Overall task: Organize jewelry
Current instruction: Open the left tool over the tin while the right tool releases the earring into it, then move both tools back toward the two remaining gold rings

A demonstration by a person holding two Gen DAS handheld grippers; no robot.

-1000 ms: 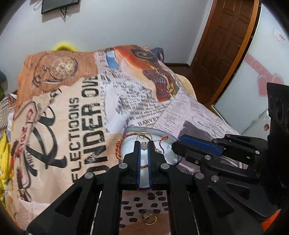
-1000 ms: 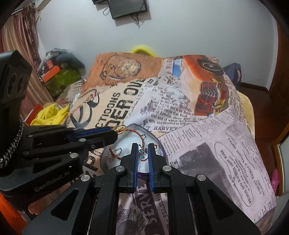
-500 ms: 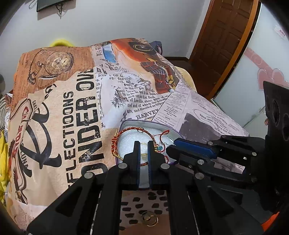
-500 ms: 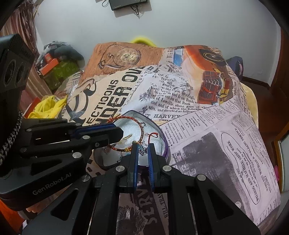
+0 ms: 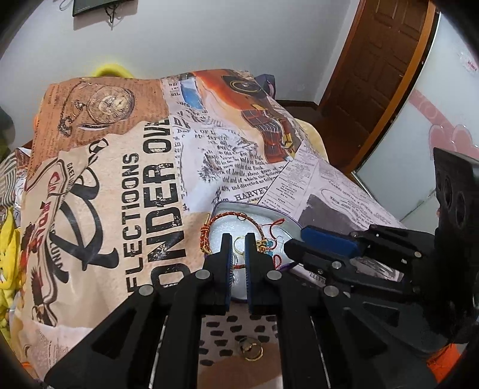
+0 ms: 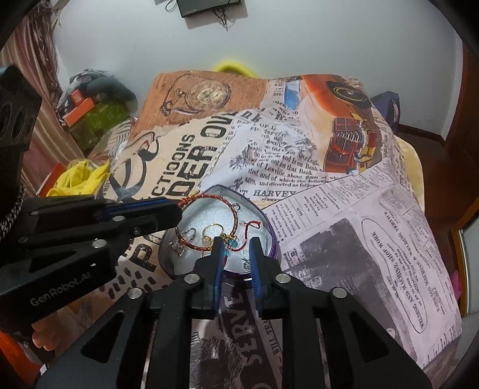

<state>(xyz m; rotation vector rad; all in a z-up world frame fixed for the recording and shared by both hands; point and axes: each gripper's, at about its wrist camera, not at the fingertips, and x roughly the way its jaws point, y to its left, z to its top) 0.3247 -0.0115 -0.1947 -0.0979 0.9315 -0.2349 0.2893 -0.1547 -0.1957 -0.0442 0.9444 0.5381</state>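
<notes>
White walls, a brown wooden door (image 5: pixel 377 68) and a dark wall-mounted screen (image 6: pixel 209 7) surround the bed, whose newsprint blanket (image 6: pixel 344 239) reads "HARVEY", "SERVE" and part of "ELECTIONS". At its near edge, a heart-shaped tin (image 6: pixel 271 239) with white foam holds a red-gold thread bracelet (image 6: pixel 232 214), a gold ring (image 6: pixel 211 232) and blue beads. I hold my left gripper (image 5: pixel 238 239), marked "GenRobot.AI", narrowly parted over the foam, and my right gripper (image 6: pixel 236 245) parted empty over the tin's near rim.
</notes>
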